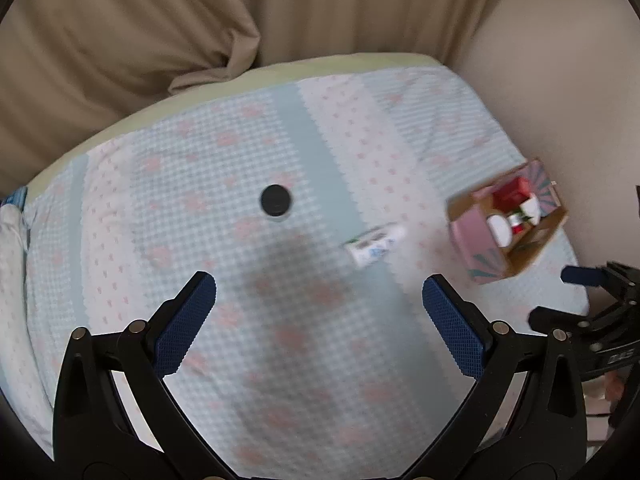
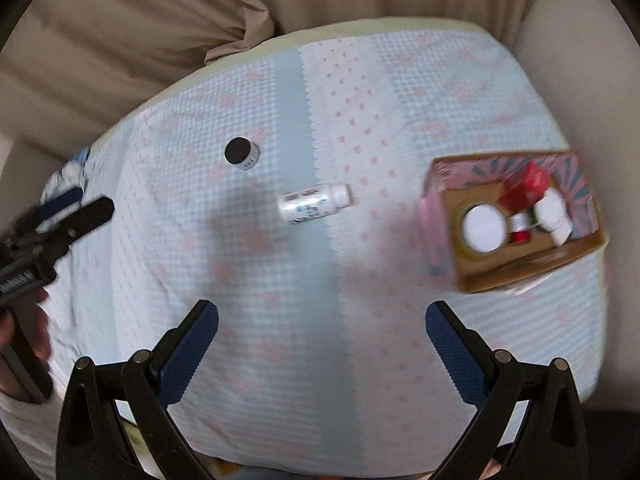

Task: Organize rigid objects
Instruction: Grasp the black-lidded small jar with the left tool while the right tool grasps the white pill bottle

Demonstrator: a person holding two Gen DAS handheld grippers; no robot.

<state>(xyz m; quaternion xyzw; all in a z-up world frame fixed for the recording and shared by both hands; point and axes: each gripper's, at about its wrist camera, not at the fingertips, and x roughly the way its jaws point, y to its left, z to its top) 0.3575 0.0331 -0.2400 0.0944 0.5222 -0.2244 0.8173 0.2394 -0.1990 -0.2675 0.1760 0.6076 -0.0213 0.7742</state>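
A white bottle (image 1: 374, 245) (image 2: 314, 203) lies on its side on the patterned bed cover, cap toward the right. A small jar with a black lid (image 1: 276, 201) (image 2: 241, 153) stands farther left. At the right sits an open cardboard box (image 1: 507, 224) (image 2: 516, 220) with pink sides, holding a red carton and white-capped bottles. My left gripper (image 1: 319, 312) hovers open above the cover, nothing between its blue pads. My right gripper (image 2: 322, 338) is open too, hanging in front of the white bottle and left of the box. Each gripper appears at the edge of the other's view.
The bed cover (image 2: 360, 120) fills the middle, with beige curtains (image 1: 160, 20) behind and a pale wall (image 1: 560, 100) on the right. A hand (image 2: 24, 344) holds the left gripper's handle. Crumpled white and blue cloth (image 1: 12, 224) lies at the bed's left edge.
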